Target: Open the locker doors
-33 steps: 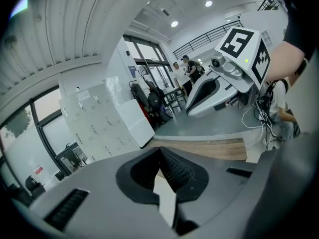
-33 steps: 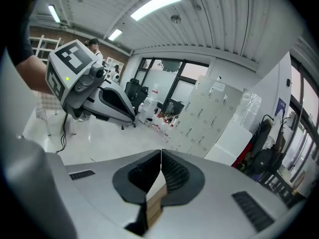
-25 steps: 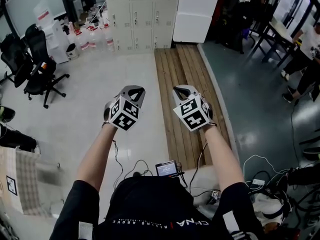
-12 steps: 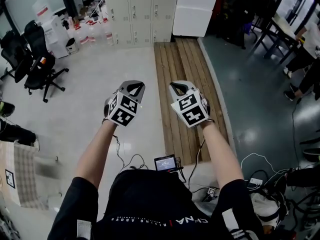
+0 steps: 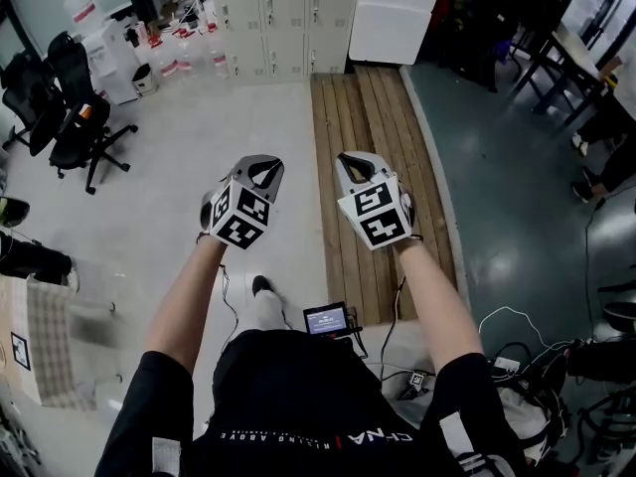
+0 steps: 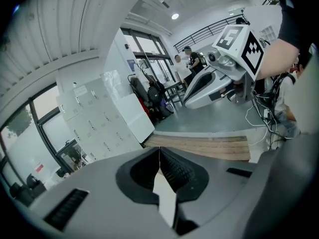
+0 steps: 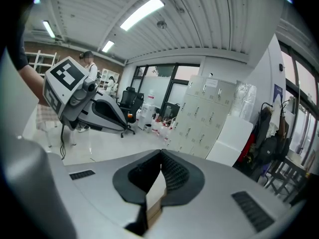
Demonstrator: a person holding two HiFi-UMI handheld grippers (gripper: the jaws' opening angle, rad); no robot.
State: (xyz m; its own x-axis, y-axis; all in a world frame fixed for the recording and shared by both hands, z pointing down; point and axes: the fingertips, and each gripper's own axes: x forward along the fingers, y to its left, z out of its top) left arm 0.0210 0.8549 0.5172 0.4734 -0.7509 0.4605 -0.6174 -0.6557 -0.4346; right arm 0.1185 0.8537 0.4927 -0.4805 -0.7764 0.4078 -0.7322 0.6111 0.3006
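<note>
1. My left claw (image 5: pixel 262 170), at 11 o'clock, is closed on nothing.
2. My right claw (image 5: pixel 356 167), at 1 o'clock, is likewise closed and empty.
3. The lockers (image 5: pixel 283 18) stand well off at 12 o'clock and look shut, so I judge all the opening is left.

This is an office-like workroom or lab, with a bank of pale metal lockers (image 5: pixel 283 18), black swivel chairs (image 5: pixel 75 117), loose cables (image 5: pixel 517 341) on the floor, glass partitions (image 7: pixel 160 91) and ceiling strip lights (image 7: pixel 142 11).
</note>
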